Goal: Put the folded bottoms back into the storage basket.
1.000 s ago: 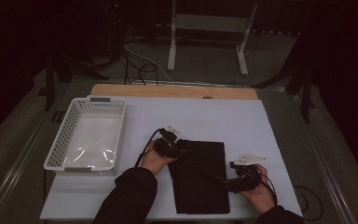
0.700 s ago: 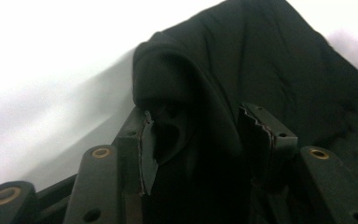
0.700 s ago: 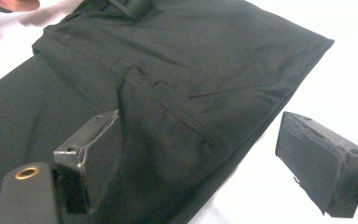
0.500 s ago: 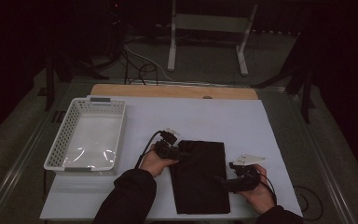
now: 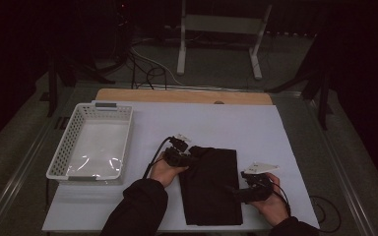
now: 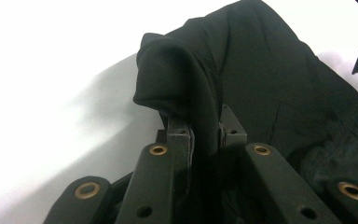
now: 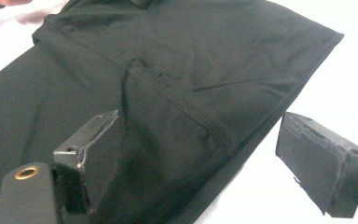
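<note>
Up top, high view gives the whole layout: one black cloth [image 5: 211,184] lying flat on the white table [image 5: 256,128], near the front edge, w/ one white basket [image 5: 91,142] well apart at the left. Left gripper [image 5: 189,158] sits at the cloth's far left corner, right gripper [image 5: 234,189] at its right edge, nearer the person. High view can't show the jaws properly; the gripper views do. Left gripper view: jaws have just been closing and now pinch a raised fold of the cloth [image 6: 186,88] between the pads, fabric bunched up over them. Right gripper view: jaws stand wide apart, one pad over the cloth [image 7: 168,93] by a stitched seam, the other over bare table past the cloth's edge; can't tell if either pad touches. Count: 1 cloth, 1 basket, 2 grippers, 2 hands.
</note>
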